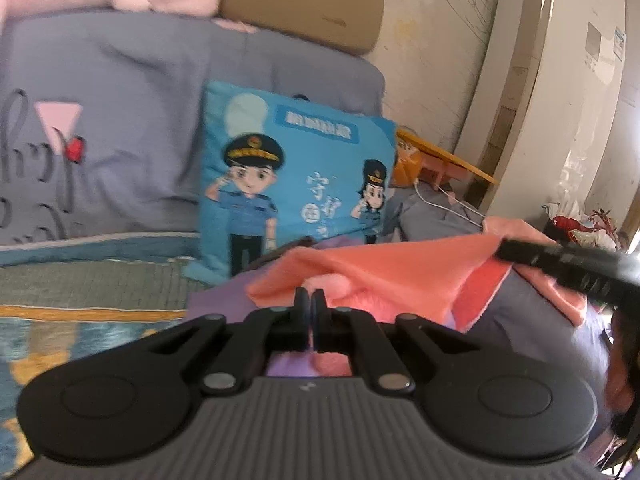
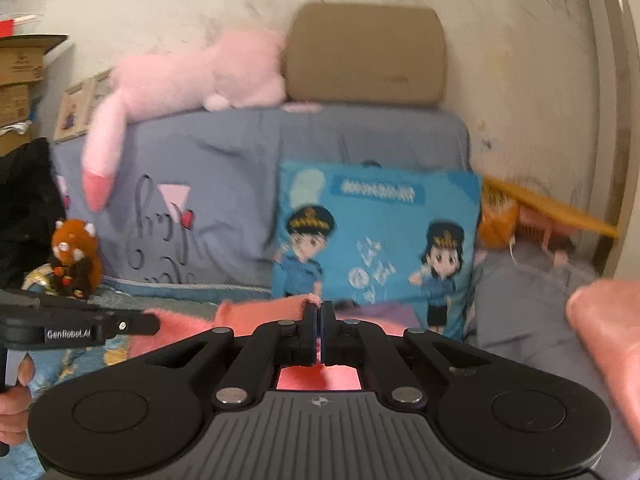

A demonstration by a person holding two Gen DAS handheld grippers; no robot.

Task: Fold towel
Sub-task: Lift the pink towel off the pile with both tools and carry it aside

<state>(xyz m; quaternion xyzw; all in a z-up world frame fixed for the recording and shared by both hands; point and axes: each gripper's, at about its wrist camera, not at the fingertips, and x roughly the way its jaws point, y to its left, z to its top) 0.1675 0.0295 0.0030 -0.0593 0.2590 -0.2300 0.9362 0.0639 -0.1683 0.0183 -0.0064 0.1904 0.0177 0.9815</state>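
A coral-pink towel (image 1: 384, 270) is lifted off the bed and stretched between my two grippers. In the left wrist view my left gripper (image 1: 311, 305) is shut, with a towel edge pinched at its tips and pink cloth showing under the fingers. The right gripper's black finger (image 1: 560, 259) reaches in from the right onto the towel's far corner. In the right wrist view my right gripper (image 2: 319, 313) is shut on the towel (image 2: 256, 314), with fluff poking out at the tips. The left gripper (image 2: 84, 330) is at the left edge, held by a hand (image 2: 16, 384).
A blue cartoon cushion (image 1: 296, 176) leans on grey-blue bedding (image 1: 132, 120) straight ahead. Above are a pink plush (image 2: 188, 76) and a tan headrest (image 2: 366, 54). A red panda toy (image 2: 76, 256) sits left, a small orange table (image 1: 444, 156) and a white appliance (image 1: 552, 92) right.
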